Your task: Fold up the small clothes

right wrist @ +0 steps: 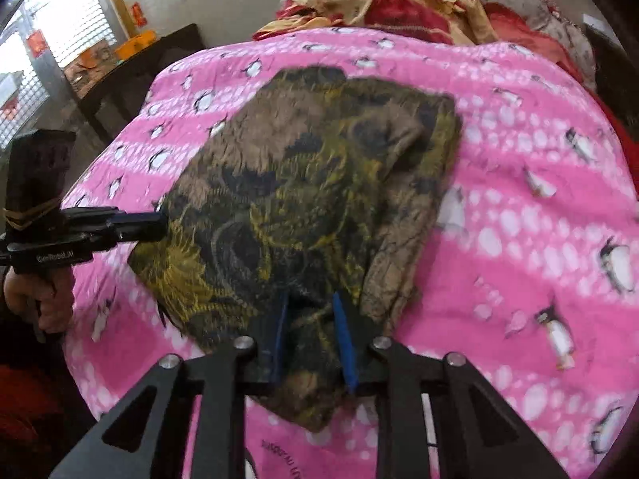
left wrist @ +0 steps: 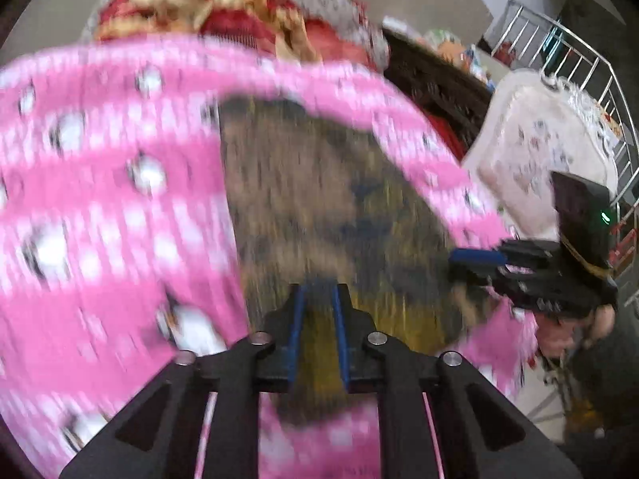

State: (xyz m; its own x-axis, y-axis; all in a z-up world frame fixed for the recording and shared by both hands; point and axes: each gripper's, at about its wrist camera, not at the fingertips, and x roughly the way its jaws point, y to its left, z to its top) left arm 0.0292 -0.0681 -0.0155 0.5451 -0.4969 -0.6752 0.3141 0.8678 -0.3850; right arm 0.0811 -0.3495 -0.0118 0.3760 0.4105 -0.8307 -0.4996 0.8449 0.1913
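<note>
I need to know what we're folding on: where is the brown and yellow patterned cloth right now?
In the right wrist view the brown and yellow cloth lies mid-frame on the pink penguin-print blanket, below the red and gold bedding at the top.

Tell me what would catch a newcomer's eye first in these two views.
The bright pink penguin-print sheet fills both views. At its centre lies a brown, yellow and black patterned cloth, partly folded. A heap of red and gold fabric sits at the sheet's far edge.
</note>
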